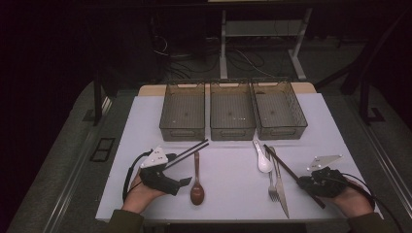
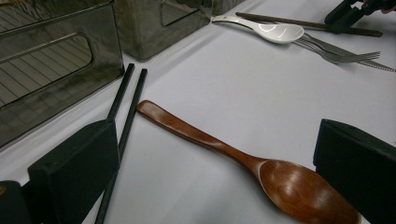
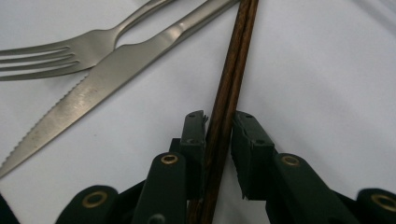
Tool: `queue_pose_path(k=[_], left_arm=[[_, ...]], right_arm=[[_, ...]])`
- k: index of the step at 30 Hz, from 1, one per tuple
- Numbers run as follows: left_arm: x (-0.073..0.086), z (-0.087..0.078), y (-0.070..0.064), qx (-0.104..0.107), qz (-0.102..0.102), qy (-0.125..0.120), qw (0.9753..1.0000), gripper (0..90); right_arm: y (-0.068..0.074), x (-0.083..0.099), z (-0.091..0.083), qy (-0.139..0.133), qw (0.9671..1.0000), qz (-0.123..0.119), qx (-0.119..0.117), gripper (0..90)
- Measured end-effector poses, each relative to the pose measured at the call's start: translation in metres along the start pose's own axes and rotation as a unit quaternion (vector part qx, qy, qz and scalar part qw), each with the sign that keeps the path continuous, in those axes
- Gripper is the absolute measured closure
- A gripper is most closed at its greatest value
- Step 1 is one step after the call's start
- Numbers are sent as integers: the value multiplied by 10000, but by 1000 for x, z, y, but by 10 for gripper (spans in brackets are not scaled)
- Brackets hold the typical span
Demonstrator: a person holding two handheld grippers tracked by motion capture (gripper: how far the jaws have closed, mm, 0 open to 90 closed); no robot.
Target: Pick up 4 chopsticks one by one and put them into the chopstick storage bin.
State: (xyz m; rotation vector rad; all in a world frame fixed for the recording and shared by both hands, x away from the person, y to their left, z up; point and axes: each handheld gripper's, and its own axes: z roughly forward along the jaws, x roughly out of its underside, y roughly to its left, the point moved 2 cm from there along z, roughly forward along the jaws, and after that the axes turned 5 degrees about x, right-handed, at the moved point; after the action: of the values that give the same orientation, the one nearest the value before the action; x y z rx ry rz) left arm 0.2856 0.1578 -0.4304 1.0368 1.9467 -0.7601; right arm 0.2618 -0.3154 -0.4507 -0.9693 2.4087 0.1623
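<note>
My left gripper (image 1: 180,170) rests open on the white table top, its jaws wide apart (image 2: 215,140). Between them lies a brown wooden spoon (image 1: 197,180) (image 2: 289,186), with the bowl near the right jaw. A pair of black chopsticks (image 1: 189,149) (image 2: 126,102) runs past the left jaw. My right gripper (image 1: 302,181) (image 3: 219,122) is shut on a pair of brown chopsticks (image 1: 282,162) (image 3: 238,60) that lies flat on the table. Just left of them lie a steel knife (image 1: 281,191) (image 3: 107,79) and a fork (image 1: 273,184) (image 3: 70,51).
A white ceramic spoon (image 1: 262,159) (image 2: 275,31) lies above the fork. Three grey mesh baskets (image 1: 182,131) (image 1: 232,132) (image 1: 282,132) stand in a row at the back. The table's front edge (image 1: 218,219) runs just below both hands.
</note>
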Motion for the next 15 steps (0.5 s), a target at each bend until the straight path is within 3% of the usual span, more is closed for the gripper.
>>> queue_pose_path(k=[10,15], left_arm=[[0,0,0,-3,24,14,10000,0],[0,1,0,7,11,11,10000,0]], right_arm=[[-9,0,0,34,9996,-284,56,754],[-12,0,-1,-6,9998,-169,-88,728]])
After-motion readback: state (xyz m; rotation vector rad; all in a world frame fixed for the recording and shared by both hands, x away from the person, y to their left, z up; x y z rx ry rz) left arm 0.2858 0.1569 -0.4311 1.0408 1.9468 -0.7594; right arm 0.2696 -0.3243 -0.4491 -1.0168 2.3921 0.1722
